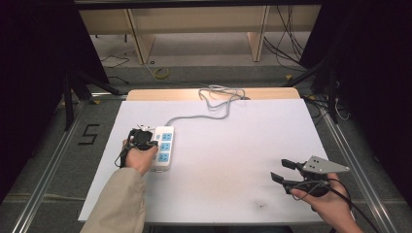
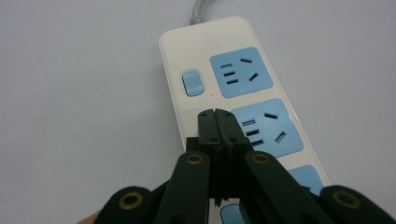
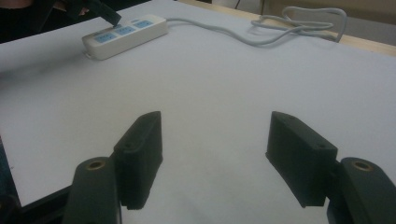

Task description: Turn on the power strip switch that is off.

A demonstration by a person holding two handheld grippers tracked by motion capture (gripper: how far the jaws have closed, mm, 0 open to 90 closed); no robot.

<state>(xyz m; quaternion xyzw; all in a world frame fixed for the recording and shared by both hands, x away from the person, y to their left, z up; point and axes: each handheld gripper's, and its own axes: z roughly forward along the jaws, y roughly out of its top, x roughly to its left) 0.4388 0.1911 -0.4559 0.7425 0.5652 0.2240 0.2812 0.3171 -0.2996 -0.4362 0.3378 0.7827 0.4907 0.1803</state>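
Note:
A white power strip (image 1: 163, 147) with blue sockets lies at the left of the white table sheet (image 1: 223, 155). My left gripper (image 1: 149, 142) is over its left side, held by a hand. In the left gripper view the jaws are shut, nothing between them, and the left gripper (image 2: 216, 116) tips sit on or just above the power strip (image 2: 219, 60) below its top blue switch (image 2: 193, 83); a small red light (image 2: 211, 94) glows beside it. My right gripper (image 1: 279, 169) rests open at the near right. In its own view the right gripper (image 3: 217, 126) is empty over bare sheet.
The strip's grey cable (image 1: 214, 104) runs back and loops over the table's wooden far edge (image 1: 272, 93). Metal frame rails (image 1: 359, 170) flank the table. Shelving and loose cables lie on the floor beyond.

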